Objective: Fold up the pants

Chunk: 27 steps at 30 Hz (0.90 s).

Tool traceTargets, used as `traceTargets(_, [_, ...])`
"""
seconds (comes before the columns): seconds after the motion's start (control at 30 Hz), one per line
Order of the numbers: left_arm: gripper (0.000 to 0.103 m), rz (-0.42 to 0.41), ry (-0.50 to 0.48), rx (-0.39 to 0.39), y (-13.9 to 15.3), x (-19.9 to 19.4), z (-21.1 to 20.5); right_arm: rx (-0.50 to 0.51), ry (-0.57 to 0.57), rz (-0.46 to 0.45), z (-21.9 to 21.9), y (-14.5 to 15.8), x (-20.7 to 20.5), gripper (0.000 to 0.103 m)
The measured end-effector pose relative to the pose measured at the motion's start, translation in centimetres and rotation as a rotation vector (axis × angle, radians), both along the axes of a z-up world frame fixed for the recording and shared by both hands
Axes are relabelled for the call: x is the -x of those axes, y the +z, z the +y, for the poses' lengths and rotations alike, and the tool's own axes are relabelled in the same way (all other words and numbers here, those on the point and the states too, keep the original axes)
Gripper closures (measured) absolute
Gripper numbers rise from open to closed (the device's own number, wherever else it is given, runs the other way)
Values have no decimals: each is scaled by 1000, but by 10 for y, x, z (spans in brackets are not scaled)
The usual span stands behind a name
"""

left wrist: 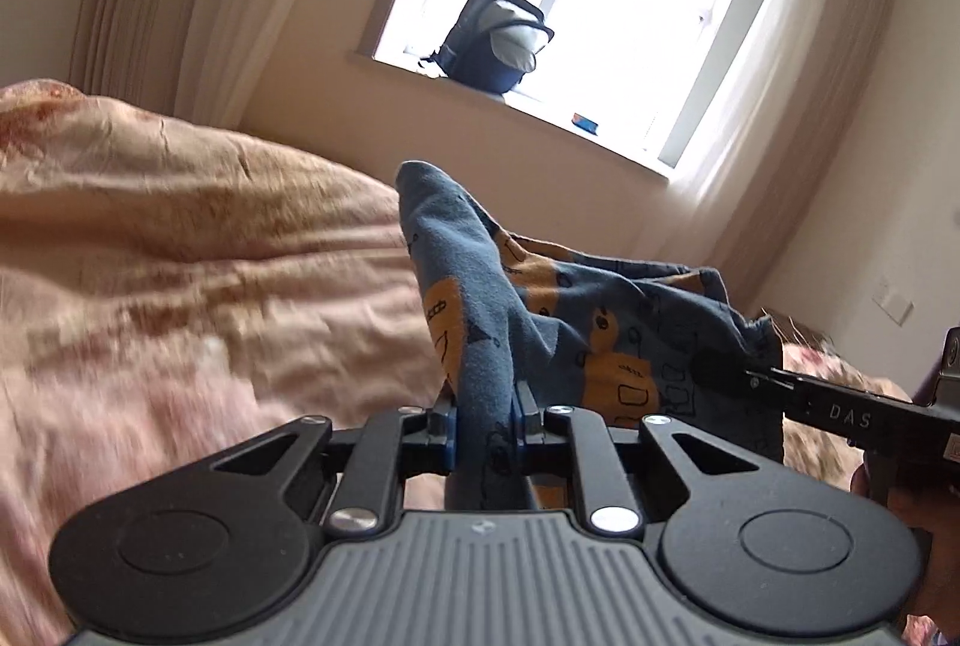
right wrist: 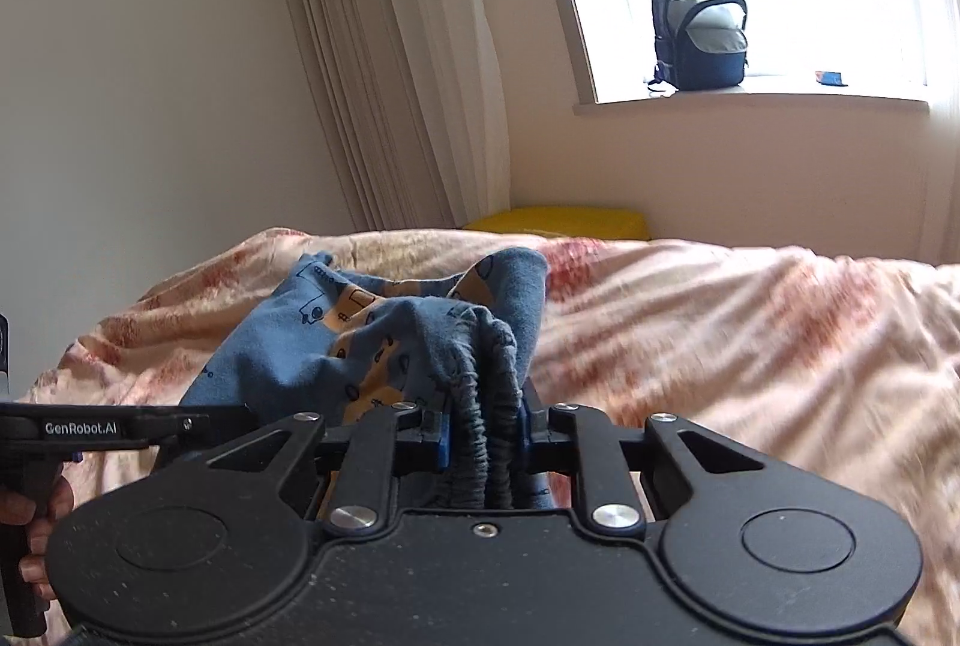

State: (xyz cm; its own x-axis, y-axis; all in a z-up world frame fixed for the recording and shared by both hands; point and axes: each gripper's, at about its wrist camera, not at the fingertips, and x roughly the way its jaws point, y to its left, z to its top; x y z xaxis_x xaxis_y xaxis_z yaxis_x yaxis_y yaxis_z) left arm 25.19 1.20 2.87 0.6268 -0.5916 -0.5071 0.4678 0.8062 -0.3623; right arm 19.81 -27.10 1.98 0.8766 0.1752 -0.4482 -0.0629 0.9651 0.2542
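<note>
Pants (left wrist: pixel 540 322): blue, orange print, bunched and lifted off the bed (left wrist: pixel 180 256); full outline hidden by folds.
Left gripper (left wrist: pixel 485 424): clamped on a plain fabric fold.
Right gripper (right wrist: pixel 485 436): clamped on the elastic waistband, seen only in the right view.
Yellow item (right wrist: pixel 558 221) at the bed's far edge: right view only, cut off.
Backpack (right wrist: pixel 699 40): on the windowsill.

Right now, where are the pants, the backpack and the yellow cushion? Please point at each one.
pants (right wrist: pixel 282 364): right wrist view, blue printed fabric left of the waistband.
backpack (right wrist: pixel 699 40): right wrist view, grey front pocket.
yellow cushion (right wrist: pixel 564 221): right wrist view, its top face.
</note>
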Motion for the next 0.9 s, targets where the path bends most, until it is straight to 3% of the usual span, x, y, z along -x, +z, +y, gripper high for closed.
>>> traceTargets(0.1, [85,26,14,36,-14,-28,6,-13,19,29,-6,-3,-38,82])
traceTargets(0.23, [85,149,28,48,-68,-56,13,-32,48,114,-12,-29,-84,82])
traceTargets(0.33, [83,212,27,34,-105,-67,15,19,68,193,-6,-58,-105,81])
traceTargets(0.5, [79,259,7,111,-117,-79,25,-20,69,198,-20,-80,-108,77])
traceTargets(0.63, [77,242,-1,82,-115,-79,22,-13,78,194,-21,-85,-106,73])
traceTargets(0.7, [69,230,-8,56,-112,-82,17,-11,74,191,-21,-85,-107,71])
traceTargets(0.73, [65,225,-14,46,-110,-78,18,-4,70,190,-21,-85,-107,65])
traceTargets(0.9, [27,227,-39,39,-101,-73,12,29,31,183,-21,-82,-100,39])
